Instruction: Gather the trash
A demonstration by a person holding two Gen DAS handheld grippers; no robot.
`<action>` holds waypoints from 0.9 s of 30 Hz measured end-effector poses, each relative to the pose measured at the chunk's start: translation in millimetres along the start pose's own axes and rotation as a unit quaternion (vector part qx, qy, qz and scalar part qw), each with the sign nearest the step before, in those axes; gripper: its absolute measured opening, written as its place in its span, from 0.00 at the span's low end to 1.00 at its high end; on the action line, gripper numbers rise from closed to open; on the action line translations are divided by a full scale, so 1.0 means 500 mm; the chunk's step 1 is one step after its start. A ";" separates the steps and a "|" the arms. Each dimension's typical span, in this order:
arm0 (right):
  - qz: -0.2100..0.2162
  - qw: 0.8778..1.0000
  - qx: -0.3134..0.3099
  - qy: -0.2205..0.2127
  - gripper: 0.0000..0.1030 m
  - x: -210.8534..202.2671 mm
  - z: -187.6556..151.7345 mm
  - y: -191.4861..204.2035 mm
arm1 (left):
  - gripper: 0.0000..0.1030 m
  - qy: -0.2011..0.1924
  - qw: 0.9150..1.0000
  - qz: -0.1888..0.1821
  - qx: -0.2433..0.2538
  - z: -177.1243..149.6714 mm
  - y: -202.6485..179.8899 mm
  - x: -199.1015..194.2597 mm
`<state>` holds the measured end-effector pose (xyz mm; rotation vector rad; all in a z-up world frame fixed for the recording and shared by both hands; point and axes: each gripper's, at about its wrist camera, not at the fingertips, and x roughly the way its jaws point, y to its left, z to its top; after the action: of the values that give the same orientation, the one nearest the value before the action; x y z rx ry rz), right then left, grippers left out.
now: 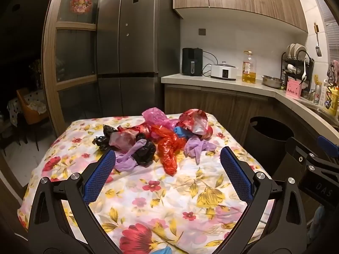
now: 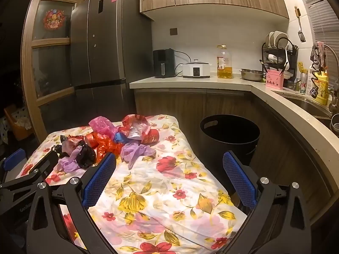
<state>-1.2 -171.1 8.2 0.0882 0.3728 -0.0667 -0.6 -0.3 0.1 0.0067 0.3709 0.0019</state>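
Observation:
A heap of trash lies at the far end of a table under a floral cloth (image 1: 161, 192): a red plastic bag (image 1: 168, 148), pink bag (image 1: 153, 115), black bags (image 1: 145, 151), purple gloves (image 1: 198, 146) and a red-and-silver wrapper (image 1: 196, 121). The heap also shows in the right wrist view (image 2: 106, 141). A black bin (image 2: 229, 135) stands on the floor right of the table; it shows in the left wrist view too (image 1: 269, 135). My left gripper (image 1: 168, 158) is open and empty, just short of the heap. My right gripper (image 2: 169, 163) is open and empty above the table's right edge.
A kitchen counter (image 2: 190, 81) runs behind and along the right, with an air fryer (image 2: 164, 63), a cooker, an oil bottle (image 2: 224, 62), a metal bowl and a dish rack. A tall fridge (image 1: 129, 42) stands behind the table. A sink (image 2: 307, 103) is at the right.

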 end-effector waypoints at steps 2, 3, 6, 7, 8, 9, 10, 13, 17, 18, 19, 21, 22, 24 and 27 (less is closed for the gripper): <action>0.001 1.000 0.000 0.000 0.95 -0.001 0.001 0.000 | 0.95 0.001 1.000 -0.001 -0.002 0.000 0.001 0.000; 0.001 1.000 -0.001 0.001 0.95 -0.002 0.001 0.000 | 0.95 0.001 1.000 -0.002 -0.002 0.000 0.001 0.001; 0.002 1.000 -0.002 0.002 0.95 -0.003 0.003 -0.001 | 0.95 0.003 1.000 -0.003 -0.002 -0.001 0.000 0.003; 0.002 1.000 -0.002 0.002 0.95 -0.003 0.004 -0.001 | 0.95 0.003 1.000 -0.003 -0.002 -0.001 0.000 0.003; 0.003 1.000 -0.003 0.003 0.95 -0.003 0.005 -0.001 | 0.95 0.004 1.000 -0.002 -0.003 -0.001 0.000 0.004; -0.001 1.000 -0.002 -0.001 0.95 -0.006 0.003 0.002 | 0.95 0.000 1.000 -0.001 -0.001 0.005 -0.004 -0.005; -0.001 1.000 -0.002 -0.001 0.95 -0.006 0.004 0.001 | 0.95 0.000 1.000 -0.001 -0.002 0.006 -0.005 -0.006; -0.001 1.000 -0.002 -0.002 0.95 -0.005 0.004 0.001 | 0.95 0.000 1.000 0.000 -0.004 0.008 -0.009 -0.007; -0.001 1.000 -0.003 -0.002 0.95 -0.004 0.005 -0.001 | 0.95 -0.002 1.000 -0.003 -0.006 0.008 0.000 -0.008; -0.001 1.000 -0.003 -0.003 0.95 -0.003 0.005 -0.002 | 0.95 -0.002 1.000 -0.003 -0.006 0.008 0.000 -0.008; -0.001 1.000 -0.003 -0.003 0.95 -0.002 0.003 0.000 | 0.95 -0.001 1.000 -0.003 -0.006 0.009 0.000 -0.008; -0.001 1.000 -0.003 -0.002 0.95 0.000 0.000 0.002 | 0.95 -0.002 1.000 -0.004 -0.006 0.013 0.001 -0.010; -0.001 1.000 -0.002 -0.003 0.95 0.001 -0.001 0.003 | 0.95 -0.003 1.000 -0.005 -0.007 0.014 0.001 -0.010; -0.001 1.000 -0.003 -0.002 0.95 0.003 -0.004 0.005 | 0.95 -0.003 1.000 -0.006 -0.008 0.017 0.001 -0.012; -0.002 1.000 -0.003 -0.003 0.95 -0.003 0.007 -0.001 | 0.95 -0.003 1.000 -0.005 -0.008 0.017 -0.001 -0.013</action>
<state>-1.5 -172.0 12.1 0.0822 0.3676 -0.0698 -3.4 -0.7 10.4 -0.0110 0.3651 -0.0051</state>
